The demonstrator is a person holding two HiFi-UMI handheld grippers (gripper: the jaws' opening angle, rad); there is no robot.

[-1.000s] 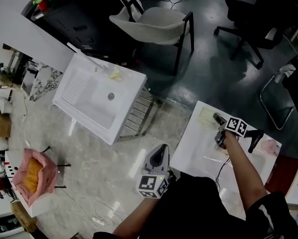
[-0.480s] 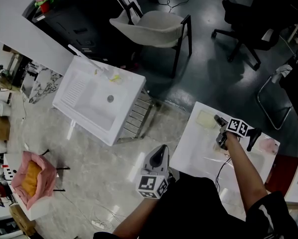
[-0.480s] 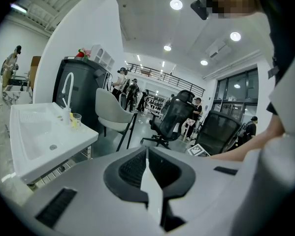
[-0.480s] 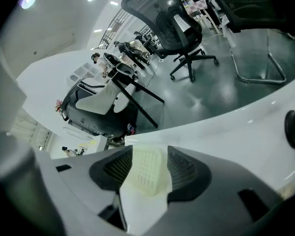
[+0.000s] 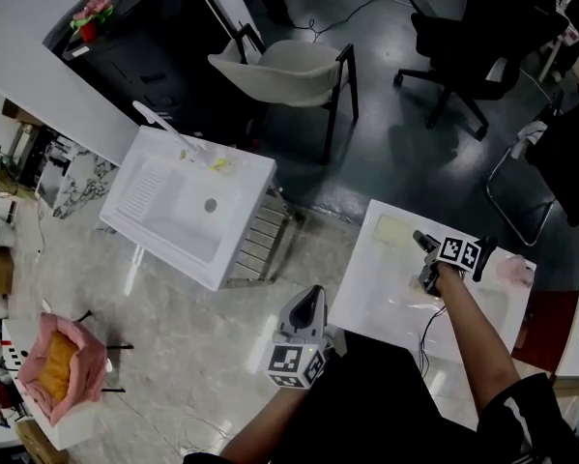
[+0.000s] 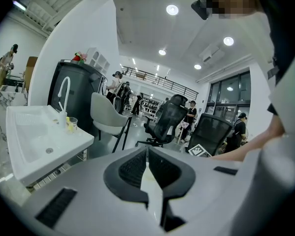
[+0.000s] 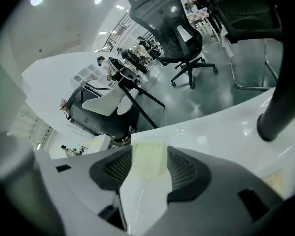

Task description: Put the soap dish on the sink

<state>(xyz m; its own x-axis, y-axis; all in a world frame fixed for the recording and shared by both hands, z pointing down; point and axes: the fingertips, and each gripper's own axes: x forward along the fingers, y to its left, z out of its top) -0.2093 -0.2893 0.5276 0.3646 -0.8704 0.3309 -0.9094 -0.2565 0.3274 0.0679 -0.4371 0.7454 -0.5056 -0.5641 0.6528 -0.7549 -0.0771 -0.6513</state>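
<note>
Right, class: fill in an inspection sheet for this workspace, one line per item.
Surface: white table, glossy.
Job's things: soap dish lies at the table's far corner; sink stands apart, across the floor.
Clutter: cup on the sink's rim; pinkish item at the table's edge, unclear.
Grippers: right gripper open, aimed at the dish, not gripping it; left gripper shut, empty, off the table.
Cables: thin cable beside the right arm; floor cable.
Surroundings: white chair, office chair, pink bag.
</note>
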